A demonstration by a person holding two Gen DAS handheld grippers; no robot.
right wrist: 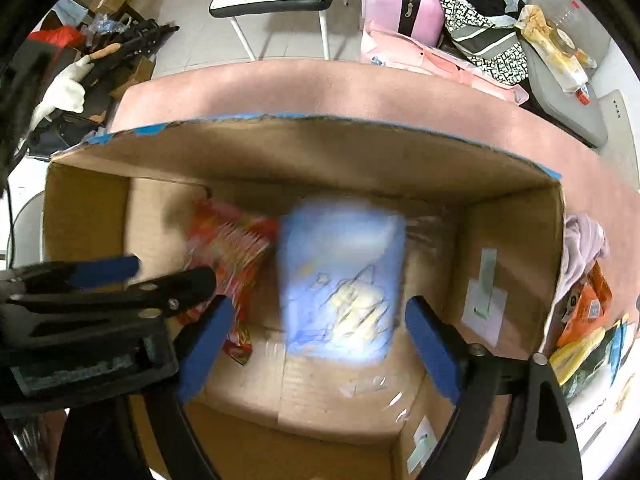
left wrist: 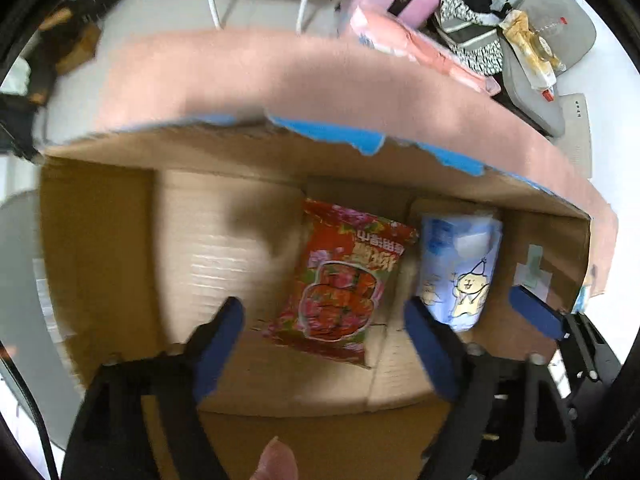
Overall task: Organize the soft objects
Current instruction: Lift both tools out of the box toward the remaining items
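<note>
An open cardboard box (left wrist: 96, 240) (right wrist: 512, 240) sits on a pink table. Inside lie a red snack bag (left wrist: 340, 280) (right wrist: 232, 244) and a light blue pack with a cartoon figure (left wrist: 460, 268) (right wrist: 340, 280); the pack is blurred in the right wrist view. My left gripper (left wrist: 324, 332) is open above the box, over the red bag, holding nothing. My right gripper (right wrist: 320, 336) is open above the blue pack, holding nothing. The right gripper's blue fingertip (left wrist: 536, 312) shows in the left wrist view; the left gripper's body (right wrist: 100, 304) shows in the right wrist view.
A pale pink cloth (right wrist: 584, 252) and orange and yellow packets (right wrist: 584, 320) lie right of the box. Beyond the pink table (right wrist: 360, 88) are a pink suitcase (right wrist: 404, 0), patterned bags (right wrist: 480, 28), a grey chair (right wrist: 568, 92) and a white table (right wrist: 276, 0).
</note>
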